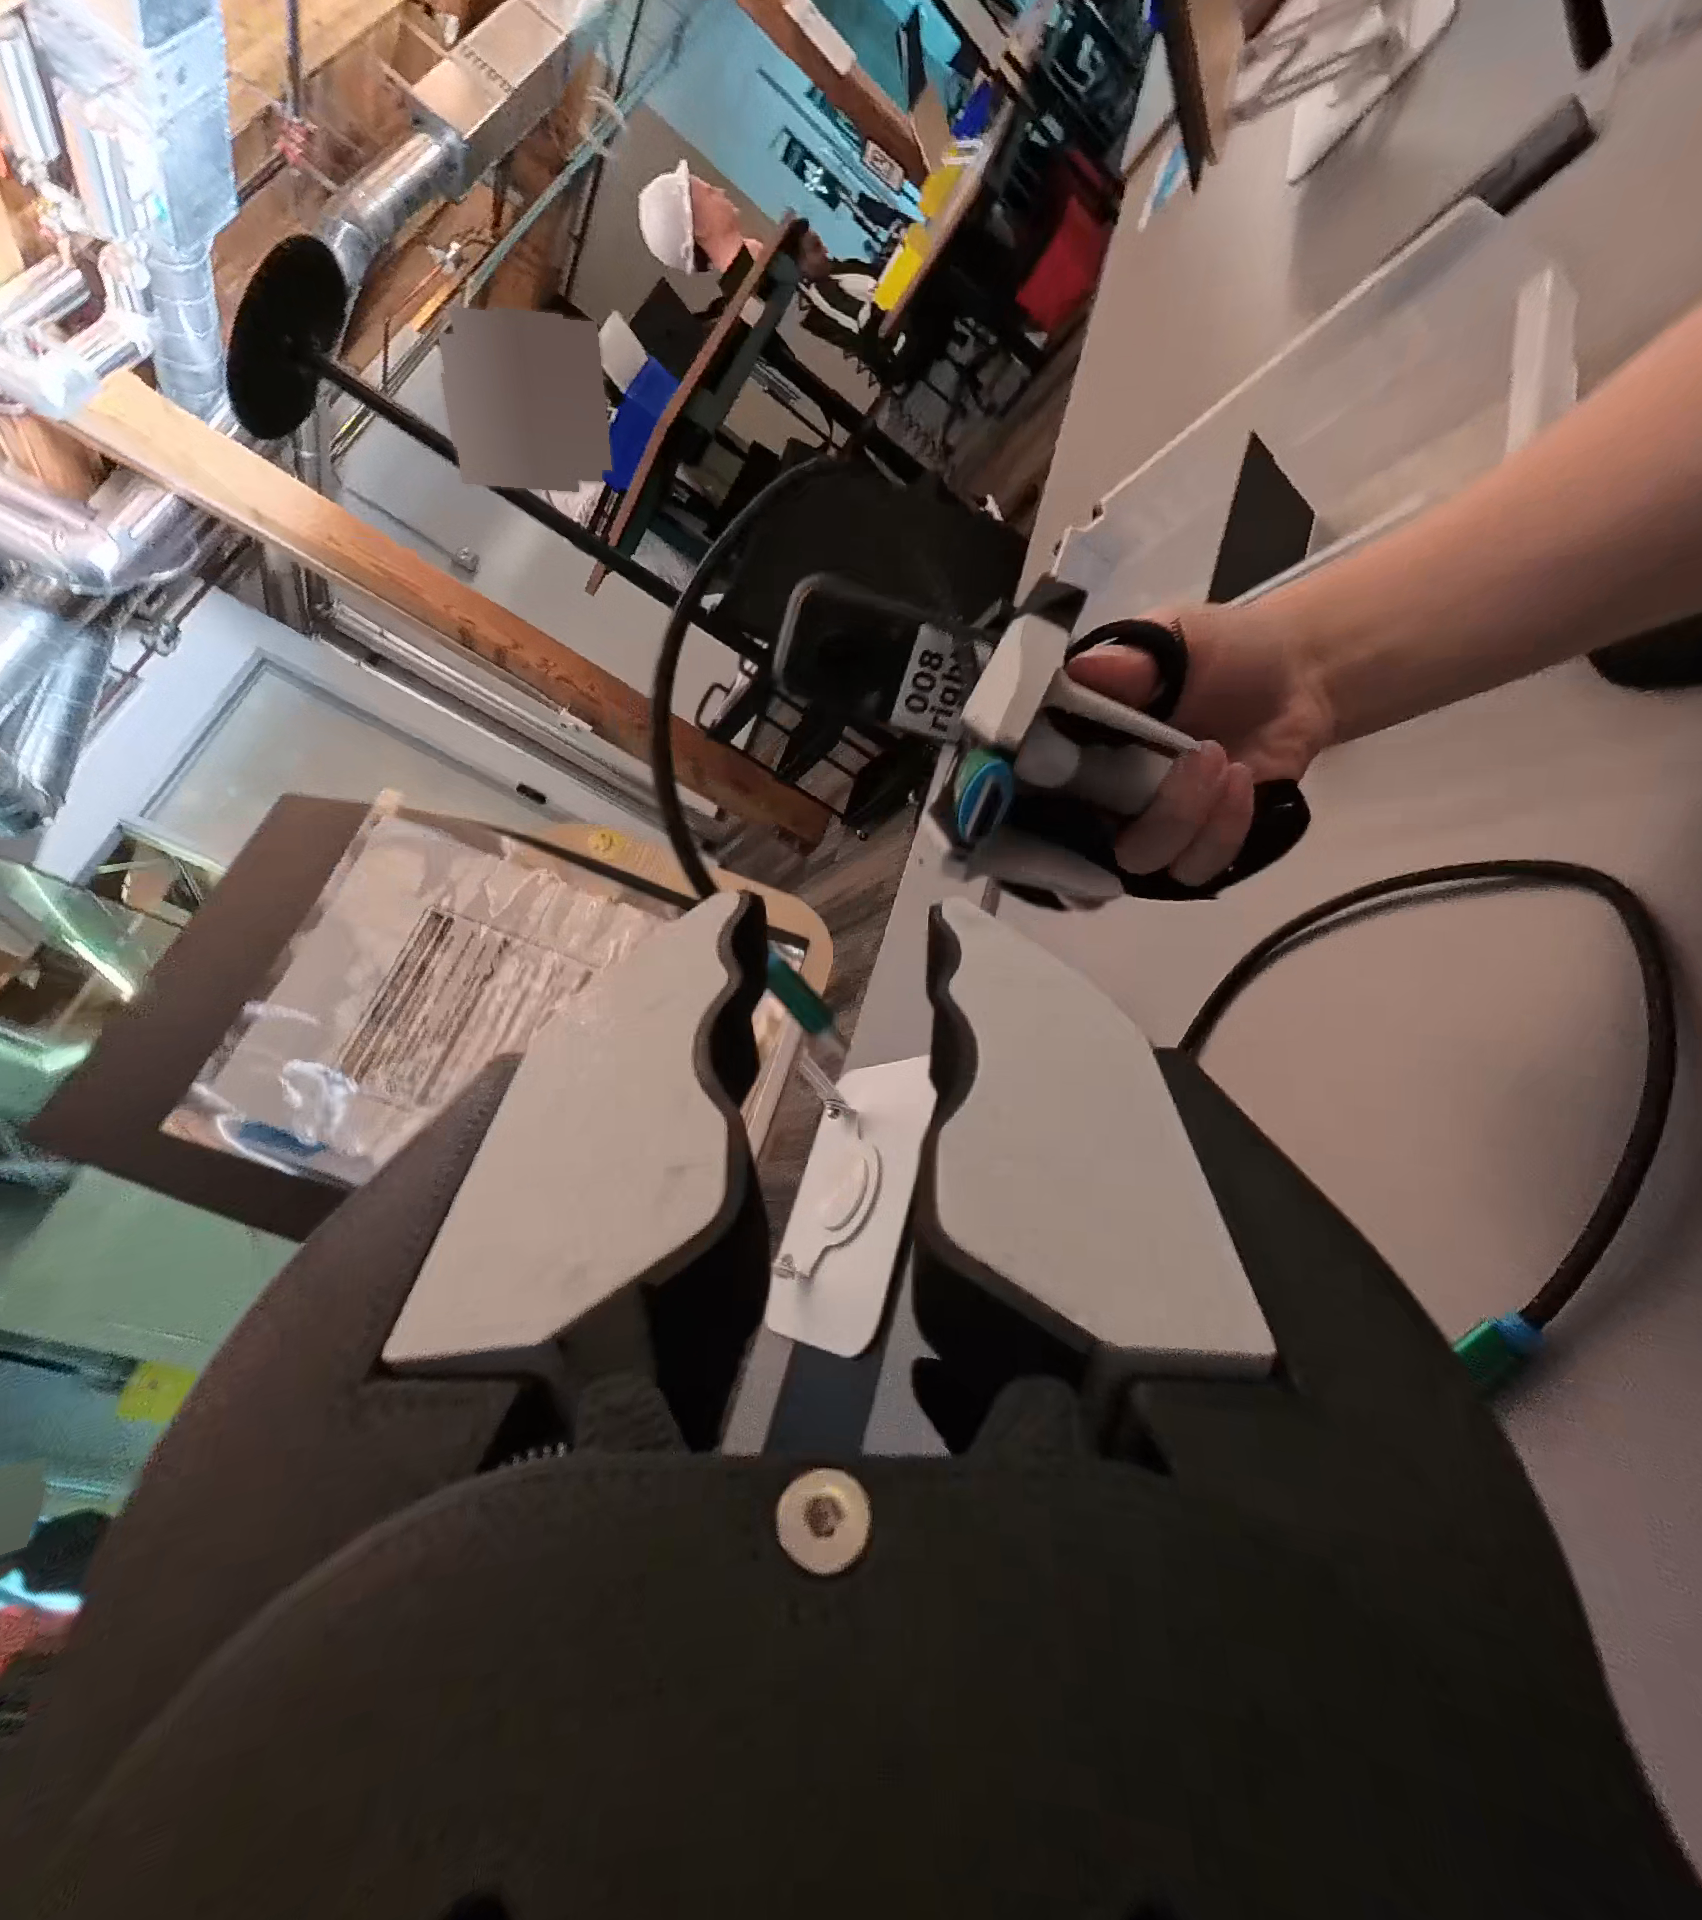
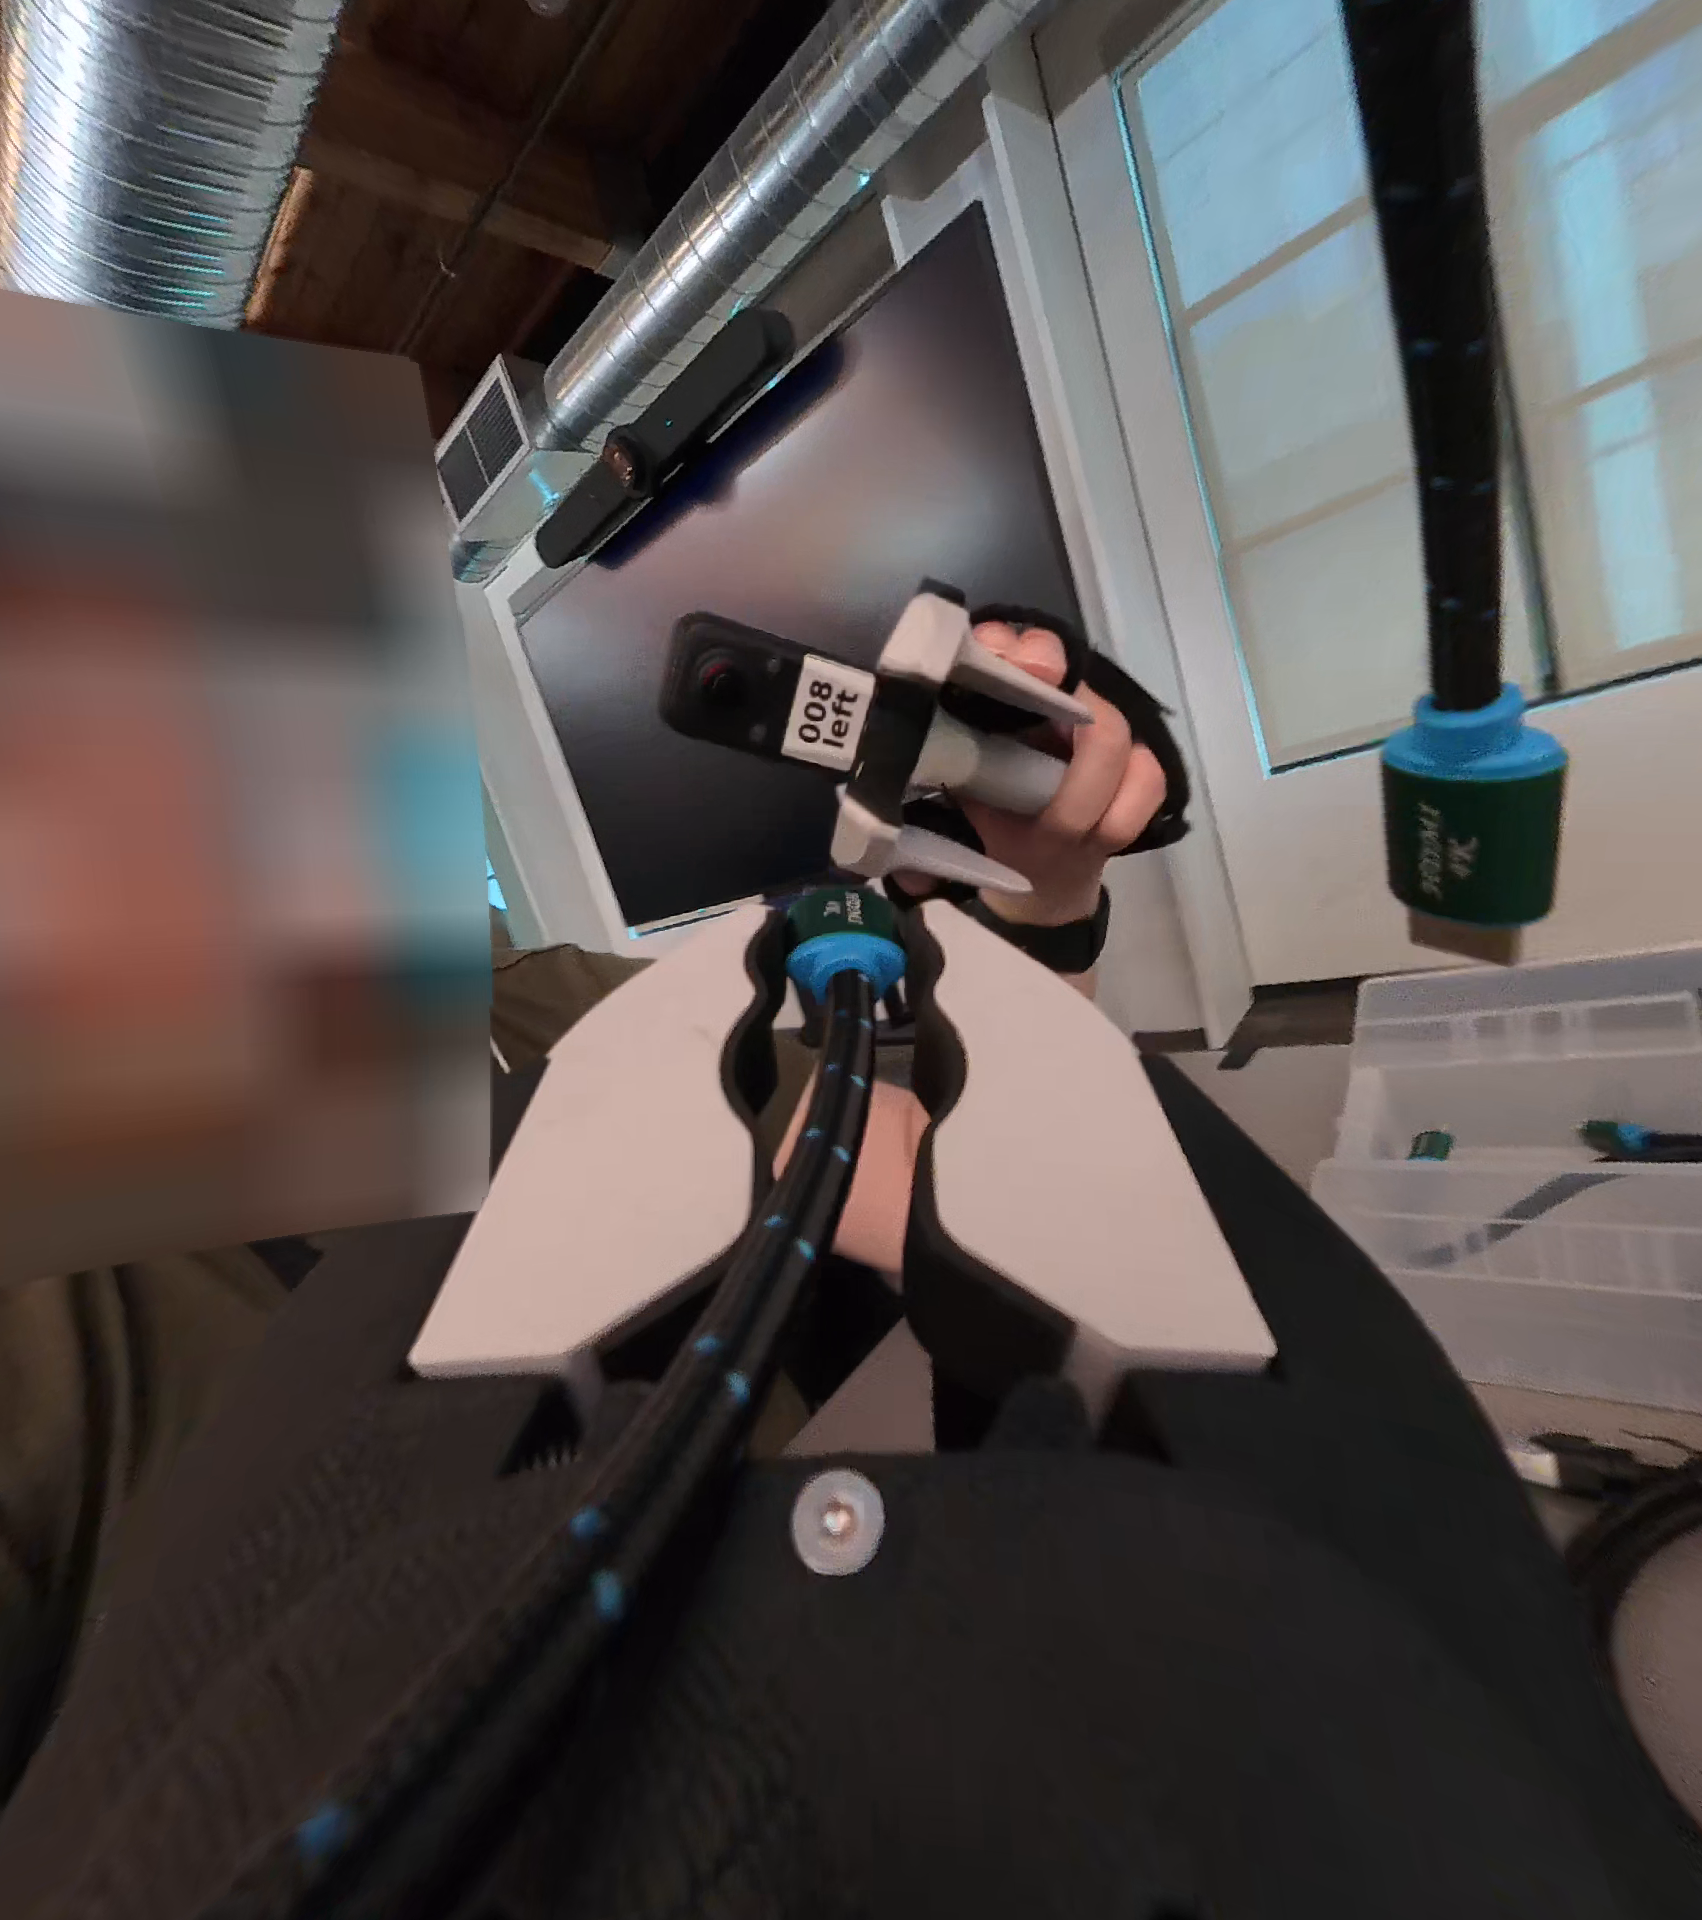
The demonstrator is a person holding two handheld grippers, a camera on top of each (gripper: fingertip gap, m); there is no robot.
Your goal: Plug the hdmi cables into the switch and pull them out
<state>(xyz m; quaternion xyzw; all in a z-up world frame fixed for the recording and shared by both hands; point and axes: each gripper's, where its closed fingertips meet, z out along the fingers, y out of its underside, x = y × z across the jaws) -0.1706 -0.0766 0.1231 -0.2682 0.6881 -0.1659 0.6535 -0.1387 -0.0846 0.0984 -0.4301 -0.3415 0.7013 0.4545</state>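
Observation:
My left gripper (image 1: 836,940) is open and empty, tilted over the edge of the grey table (image 1: 1449,1091). My right gripper (image 2: 842,935) is shut on the green and blue plug (image 2: 831,925) of a black braided HDMI cable (image 2: 805,1174), which runs back between its fingers. In the left wrist view the right gripper (image 1: 998,769) is held up ahead with that plug (image 1: 982,805) in it. A second plug (image 2: 1470,821) hangs at the upper right. Another plug (image 1: 1496,1340) lies on the table on a looped cable (image 1: 1647,1039). The left gripper (image 2: 894,743) faces me. I see no switch.
A white plate (image 1: 842,1195) lies at the table edge between my left fingers. A clear plastic bin (image 2: 1553,1143) with cables stands at the right and shows in the left wrist view (image 1: 1398,343). A person's forearm (image 1: 1553,499) crosses the table. Workshop shelves and people are behind.

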